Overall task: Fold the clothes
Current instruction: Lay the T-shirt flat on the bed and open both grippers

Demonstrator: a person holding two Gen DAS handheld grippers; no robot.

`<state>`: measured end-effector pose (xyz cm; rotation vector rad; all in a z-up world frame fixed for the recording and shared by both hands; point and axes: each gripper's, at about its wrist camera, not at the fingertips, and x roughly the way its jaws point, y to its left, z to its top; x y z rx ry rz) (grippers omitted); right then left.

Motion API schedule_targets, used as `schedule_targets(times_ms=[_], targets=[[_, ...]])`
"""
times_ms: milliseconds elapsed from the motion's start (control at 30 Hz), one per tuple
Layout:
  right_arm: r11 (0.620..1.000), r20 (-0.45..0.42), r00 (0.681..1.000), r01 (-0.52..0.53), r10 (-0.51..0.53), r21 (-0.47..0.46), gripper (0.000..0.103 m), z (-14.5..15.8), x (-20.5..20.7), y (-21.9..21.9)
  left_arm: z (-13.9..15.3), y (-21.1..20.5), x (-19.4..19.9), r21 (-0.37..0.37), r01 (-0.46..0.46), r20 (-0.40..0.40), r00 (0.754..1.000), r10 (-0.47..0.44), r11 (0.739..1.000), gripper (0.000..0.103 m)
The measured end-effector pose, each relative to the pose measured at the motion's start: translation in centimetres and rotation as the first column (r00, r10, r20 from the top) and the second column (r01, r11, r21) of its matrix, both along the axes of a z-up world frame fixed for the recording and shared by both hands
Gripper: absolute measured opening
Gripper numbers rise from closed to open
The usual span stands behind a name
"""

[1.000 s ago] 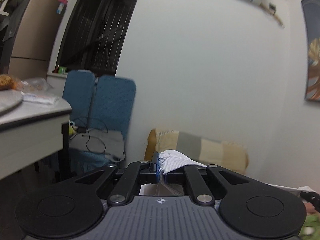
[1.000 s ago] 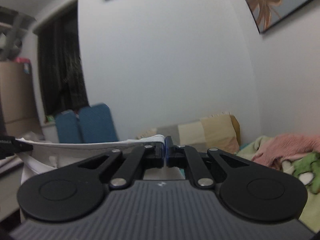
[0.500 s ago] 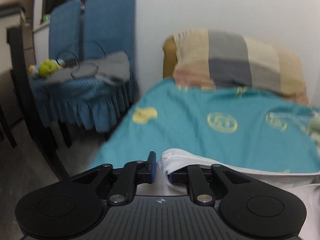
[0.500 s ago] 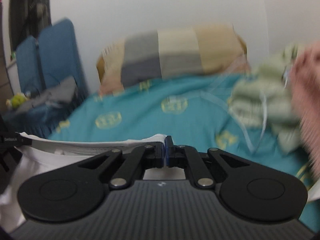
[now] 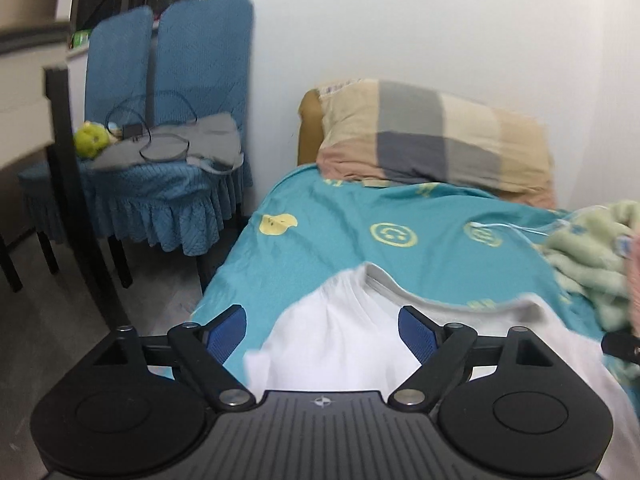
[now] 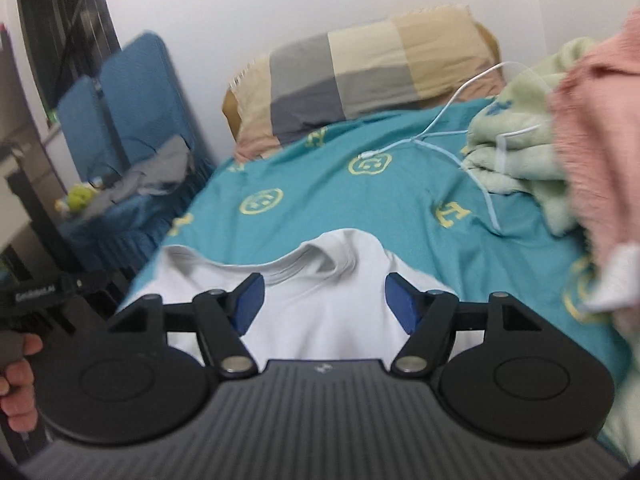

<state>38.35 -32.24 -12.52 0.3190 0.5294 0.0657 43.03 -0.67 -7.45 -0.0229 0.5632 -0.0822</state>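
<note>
A white T-shirt (image 5: 344, 340) lies spread on the teal bed sheet (image 5: 360, 216), its neckline towards the pillow. It also shows in the right wrist view (image 6: 320, 300). My left gripper (image 5: 322, 332) is open just above the shirt's left shoulder, holding nothing. My right gripper (image 6: 322, 304) is open just above the shirt near the collar, holding nothing. The left gripper's body (image 6: 36, 294) and the hand on it show at the left edge of the right wrist view.
A checked pillow (image 5: 432, 136) lies at the head of the bed. A green blanket (image 6: 516, 148), a pink cloth (image 6: 600, 152) and a white cable (image 6: 452, 132) lie on the right side. Blue covered chairs (image 5: 160, 128) with clutter stand left of the bed, by a table.
Both grippers swung down from facing the wall to the bed while holding the shirt, then opened and let it go. The shirt now lies flat on the sheet.
</note>
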Motion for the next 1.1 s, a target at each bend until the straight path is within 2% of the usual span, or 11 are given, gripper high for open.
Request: schedule_targets(times_ms=[300,400,533,600,667,767,833,967,1100], targets=[[0.999,0.086,0.996,0.012,-0.015,0.039,0.069,4.6,-19.4,-0.3,4.7,1.0,-20.3,-0.034,0.068,0.037,0.997,-0.067,0.997,0.086],[0.997,0.077,0.996,0.037,-0.042,0.068,0.068,4.9,-24.3,-0.6,5.5,0.4,-26.2,-0.021,0.1,0.054,0.994,-0.099,0.995,0.086],[0.995,0.071,0.996,0.057,-0.063,0.081,0.069,4.4,-29.6,-0.6,5.6,0.2,-31.8,-0.064,0.125,0.062,0.991,-0.121,0.99,0.087],[0.996,0.056,0.996,0.063,-0.066,0.065,0.069,4.1,-31.1,-0.4,5.2,0.3,-33.6,-0.072,0.126,0.05,0.991,-0.123,0.989,0.087],[0.996,0.068,0.995,0.064,-0.069,0.065,0.069,4.2,-31.5,-0.5,4.8,0.2,-34.3,-0.045,0.124,0.035,0.992,-0.122,0.991,0.087],[0.993,0.092,0.992,0.083,-0.091,0.084,0.069,4.4,-31.6,-1.1,3.8,1.5,-34.3,-0.022,0.056,-0.015,0.998,-0.056,0.998,0.087],[0.988,0.081,0.99,0.102,-0.112,0.118,0.069,4.2,-31.5,-1.8,2.8,2.7,-34.0,-0.01,0.005,-0.077,0.997,-0.006,1.0,0.084],[0.983,0.033,0.991,0.127,-0.132,0.135,0.069,3.5,-31.3,-2.5,0.8,5.0,-33.6,0.046,-0.07,-0.219,0.973,0.078,0.996,0.083],[0.981,0.006,0.992,0.122,-0.124,0.151,0.069,2.9,-30.7,-2.6,-0.8,5.4,-33.2,0.105,-0.048,-0.313,0.947,0.078,0.993,0.082]])
